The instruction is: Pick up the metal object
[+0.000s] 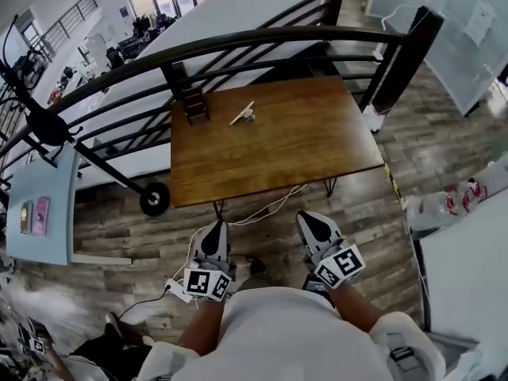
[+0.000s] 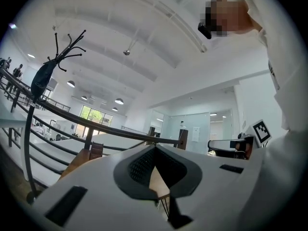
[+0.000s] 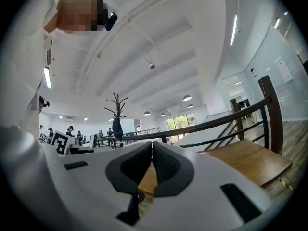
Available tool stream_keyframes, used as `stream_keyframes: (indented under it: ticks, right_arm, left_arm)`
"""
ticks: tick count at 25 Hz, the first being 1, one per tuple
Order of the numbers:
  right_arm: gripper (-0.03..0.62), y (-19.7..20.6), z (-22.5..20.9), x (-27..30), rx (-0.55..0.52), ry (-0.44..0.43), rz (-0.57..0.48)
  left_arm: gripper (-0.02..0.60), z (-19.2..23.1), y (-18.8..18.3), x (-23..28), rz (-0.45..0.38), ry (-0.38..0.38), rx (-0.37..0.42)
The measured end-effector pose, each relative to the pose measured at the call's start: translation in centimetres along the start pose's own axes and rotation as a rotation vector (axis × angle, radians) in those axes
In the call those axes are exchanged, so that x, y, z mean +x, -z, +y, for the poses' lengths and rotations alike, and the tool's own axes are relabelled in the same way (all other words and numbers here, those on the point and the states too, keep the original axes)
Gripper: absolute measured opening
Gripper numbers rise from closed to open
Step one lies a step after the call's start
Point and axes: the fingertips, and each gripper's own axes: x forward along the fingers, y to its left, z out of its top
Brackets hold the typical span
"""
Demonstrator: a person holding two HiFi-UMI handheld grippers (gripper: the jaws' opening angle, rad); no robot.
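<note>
We are holding both grippers low and close to our body, over the plank floor on the near side of the table. The left gripper [image 1: 215, 226] is keeping its jaws closed with nothing between them, and the right gripper [image 1: 306, 216] is likewise showing its dark pads meeting at the tips, empty. Beyond them the wooden table [image 1: 302, 141] is lying well out of reach, and the metal object [image 1: 244, 115] is resting on its far half, left of the middle. We are judging it to be light, stiff and probably smooth enough to slip, and because it is lying low on the wood we are expecting the best hold to be across the slim bar, near its thicker end. It is looking small from here: a pale, narrow strip lying aslant with a greyish lump at its near right end, and finer detail is too small to tell. A dark wooden block [image 1: 195, 105] is standing near it on the left, and the black railing [image 1: 262, 40] is curving past the far edge.
</note>
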Motion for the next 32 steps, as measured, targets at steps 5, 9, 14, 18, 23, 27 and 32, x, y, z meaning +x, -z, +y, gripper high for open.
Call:
stream_keyframes:
  ticks: [5,9,14,18,23,27,32]
  right_arm:
    - [0.025,0.0,-1.2,4.2,-0.005,0.034,0.005]
    - [0.025,0.8,-2.0,6.0,0.016,0.044,0.032]
    - [0.025,1.8,-3.9,8.2,0.038,0.054,0.054]
    - [0.025,1.8,-6.0,10.2,0.042,0.052,0.043]
    - [0.025,0.9,-10.1,13.9,0.051,0.016,0.015]
    - [0.025,-0.5,-14.6,17.0,0.049,-0.023,-0.003]
    - [0.025,-1.3,-20.4,20.8,0.078,-0.07,-0.002]
  left_arm:
    - [0.011,3.0,0.2,3.0,0.007,0.029,-0.006]
    - [0.011,4.4,1.1,4.5,0.033,0.027,-0.047]
    - [0.011,5.9,2.4,6.5,0.072,0.022,-0.085]
    - [0.011,6.9,3.2,8.8,0.074,0.015,-0.087]
    - [0.011,8.2,2.8,13.4,0.052,-0.018,-0.055]
    - [0.011,8.3,2.0,17.9,0.039,-0.047,-0.021]
    - [0.011,8.7,1.6,23.6,0.053,-0.12,-0.018]
